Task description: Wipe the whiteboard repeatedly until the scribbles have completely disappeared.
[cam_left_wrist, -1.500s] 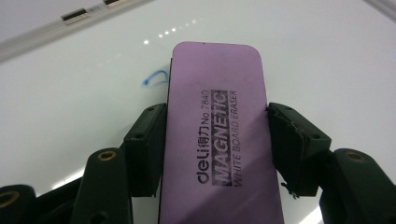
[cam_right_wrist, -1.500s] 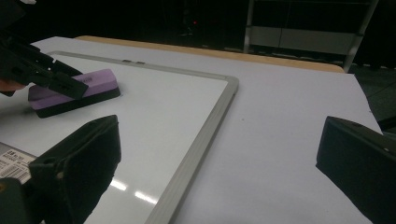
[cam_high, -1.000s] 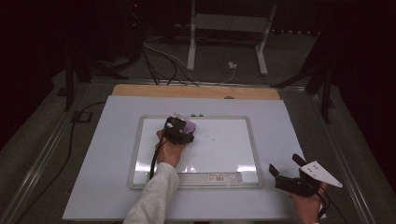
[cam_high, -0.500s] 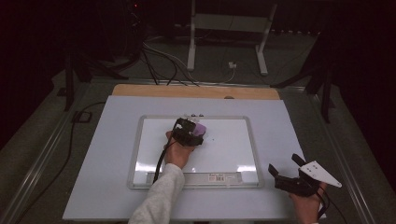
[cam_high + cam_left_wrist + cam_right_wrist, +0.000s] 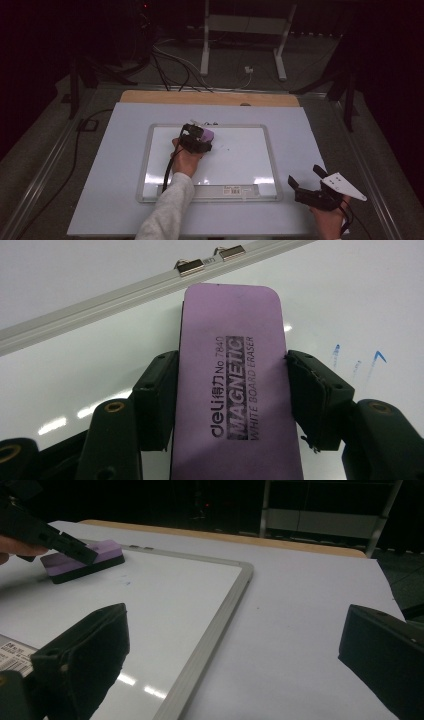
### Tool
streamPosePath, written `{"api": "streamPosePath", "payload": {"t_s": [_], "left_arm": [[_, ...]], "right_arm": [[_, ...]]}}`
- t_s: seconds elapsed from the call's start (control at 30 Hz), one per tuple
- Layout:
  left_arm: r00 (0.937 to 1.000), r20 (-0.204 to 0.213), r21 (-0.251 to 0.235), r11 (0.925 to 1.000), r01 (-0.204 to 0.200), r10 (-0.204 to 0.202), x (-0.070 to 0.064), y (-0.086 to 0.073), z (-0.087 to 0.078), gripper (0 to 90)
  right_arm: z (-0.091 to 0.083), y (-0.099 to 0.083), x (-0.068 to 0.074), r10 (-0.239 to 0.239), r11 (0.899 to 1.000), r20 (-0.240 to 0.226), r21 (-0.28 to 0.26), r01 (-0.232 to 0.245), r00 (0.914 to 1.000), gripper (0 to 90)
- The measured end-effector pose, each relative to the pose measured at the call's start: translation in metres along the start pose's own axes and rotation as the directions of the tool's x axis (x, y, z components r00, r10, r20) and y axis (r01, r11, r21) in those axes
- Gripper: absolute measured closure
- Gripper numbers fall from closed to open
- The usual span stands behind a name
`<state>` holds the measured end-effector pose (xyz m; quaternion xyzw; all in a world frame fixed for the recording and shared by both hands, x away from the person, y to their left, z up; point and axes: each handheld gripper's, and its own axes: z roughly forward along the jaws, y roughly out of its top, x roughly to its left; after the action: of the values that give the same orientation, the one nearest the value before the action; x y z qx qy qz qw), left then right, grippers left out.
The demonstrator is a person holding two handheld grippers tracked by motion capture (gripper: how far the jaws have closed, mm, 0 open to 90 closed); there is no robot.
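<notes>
A purple eraser (image 5: 232, 385) is held tight between the two black jaws of the left gripper (image 5: 196, 141). The eraser is a long block with round corners and a soft-looking top. In the left gripper view you can read black words on it: "deli No 7840 MAGNETIC WHITE BOARD ERASER". The high view is too far away to read that. The right gripper view shows the eraser from the side, and there it has a thin dark layer under the purple part.

The eraser sits on a whiteboard (image 5: 235, 160), close to the board's far edge. The board is flat, white and shiny, with bright spots of light on it. It has a thin grey metal frame (image 5: 210, 630) with round corners. Two small metal clips (image 5: 210, 260) sit on the far frame, just past the eraser. The left gripper view also shows small blue marks (image 5: 357, 362) on the board, beside the eraser. A white label (image 5: 232, 190) with a barcode is stuck on the near edge of the board.

The board lies on a pale, smooth counter (image 5: 310, 145) with a strip of wood (image 5: 200, 97) along its far side.

The right gripper (image 5: 310, 187) is over the near right corner of the counter, well apart from the board. Its jaws are wide apart and hold nothing.
</notes>
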<state>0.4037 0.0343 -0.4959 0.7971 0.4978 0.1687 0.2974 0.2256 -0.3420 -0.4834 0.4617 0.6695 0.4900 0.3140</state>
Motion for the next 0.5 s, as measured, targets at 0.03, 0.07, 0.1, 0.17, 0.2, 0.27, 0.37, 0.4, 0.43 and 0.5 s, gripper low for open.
{"api": "streamPosePath", "payload": {"t_s": [0.03,0.07,0.1,0.17,0.2,0.27,0.37,0.4,0.43,0.5], "left_arm": [[1.0000,0.000,0.000,1.0000,-0.001,0.001,-0.002,0.000,0.000,42.0],[1.0000,0.001,-0.002,1.0000,-0.004,0.004,-0.004,0.000,0.000,42.0],[0.9999,0.013,-0.002,1.0000,-0.007,0.007,-0.007,0.000,0.001,42.0],[0.9995,0.019,-0.002,0.9997,-0.025,0.025,-0.014,0.001,0.001,42.1],[0.9990,0.027,-0.004,0.9994,-0.035,0.035,-0.018,0.001,0.002,42.1],[0.9978,0.042,-0.003,0.9987,-0.051,0.051,-0.026,0.001,0.002,42.0],[0.9955,0.068,-0.003,0.9978,-0.066,0.066,-0.034,0.000,0.001,42.0],[0.9943,0.076,-0.004,0.9972,-0.075,0.075,-0.039,0.000,0.001,42.0],[0.9934,0.082,-0.005,0.9968,-0.080,0.080,-0.042,-0.001,0.001,42.0],[0.9914,0.103,-0.008,0.9967,-0.081,0.081,-0.048,-0.001,0.002,42.0]], "right_arm": [[0.000,0.000,0.000,-0.001,1.000,-0.001,0.001,0.001,1.0000,0.3],[0.000,0.000,0.001,-0.001,1.000,-0.001,0.001,0.001,1.0000,0.2],[0.000,0.000,0.001,-0.002,1.000,-0.002,0.002,0.002,1.0000,0.2],[0.000,0.000,0.001,-0.003,1.000,-0.003,0.000,0.003,1.0000,0.3],[0.000,0.000,0.001,-0.003,1.000,-0.002,0.000,0.003,1.0000,0.2],[0.000,0.000,0.001,-0.002,1.000,-0.002,0.001,0.002,1.0000,0.3],[0.000,0.000,0.001,-0.002,1.000,-0.002,0.001,0.002,1.0000,0.2],[0.000,0.000,0.001,-0.002,1.000,-0.002,0.001,0.002,1.0000,0.2],[0.000,0.000,0.001,-0.002,1.000,-0.002,0.001,0.002,1.0000,0.3],[0.001,0.000,0.001,-0.002,1.000,-0.003,0.002,0.002,1.0000,0.3]]}}
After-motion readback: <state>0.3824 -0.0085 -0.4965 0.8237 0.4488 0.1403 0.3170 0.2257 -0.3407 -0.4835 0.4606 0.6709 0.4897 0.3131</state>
